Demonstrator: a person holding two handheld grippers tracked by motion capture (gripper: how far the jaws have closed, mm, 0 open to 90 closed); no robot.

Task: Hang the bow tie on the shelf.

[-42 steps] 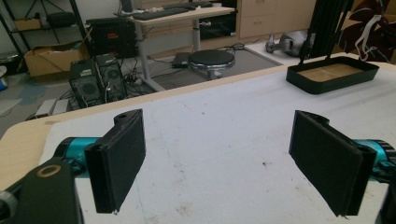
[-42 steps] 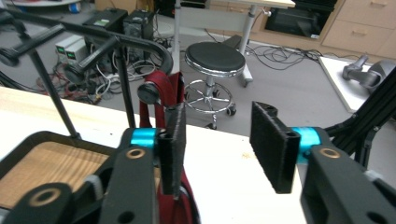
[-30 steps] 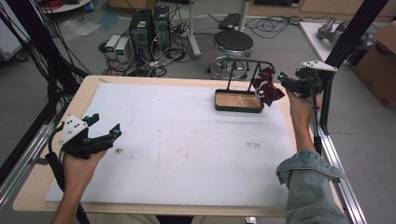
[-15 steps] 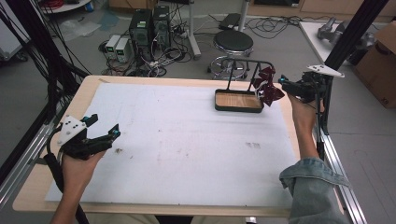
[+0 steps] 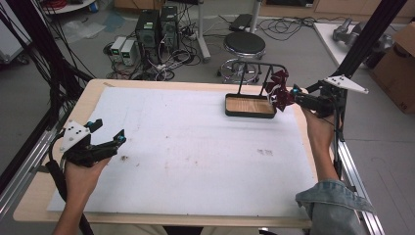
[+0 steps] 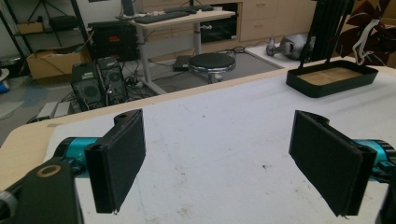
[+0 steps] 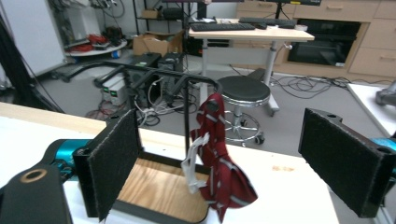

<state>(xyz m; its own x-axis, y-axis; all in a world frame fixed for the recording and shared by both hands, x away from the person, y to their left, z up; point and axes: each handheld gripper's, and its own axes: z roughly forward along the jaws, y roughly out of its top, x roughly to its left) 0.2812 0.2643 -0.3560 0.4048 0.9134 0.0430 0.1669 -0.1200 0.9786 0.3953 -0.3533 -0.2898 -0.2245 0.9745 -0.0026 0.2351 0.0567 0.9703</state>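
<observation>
A dark red patterned cloth with a white tag hangs from the bar of a black rack. The rack rises from a wooden-floored tray at the far right of the white mat. My right gripper is just right of the cloth, open. In the right gripper view the cloth hangs ahead between the wide-apart pads, and nothing is clamped. My left gripper stands open and low over the mat's left edge. Its view looks across bare mat toward the tray.
The white mat covers most of the wooden table. A round stool stands just behind the table's far edge. Computer towers and cables are on the floor beyond it. A cardboard box is at far right.
My right gripper has drawn back a little to the right, away from the cloth, which stays hanging on the rack. The left gripper has hardly moved.
</observation>
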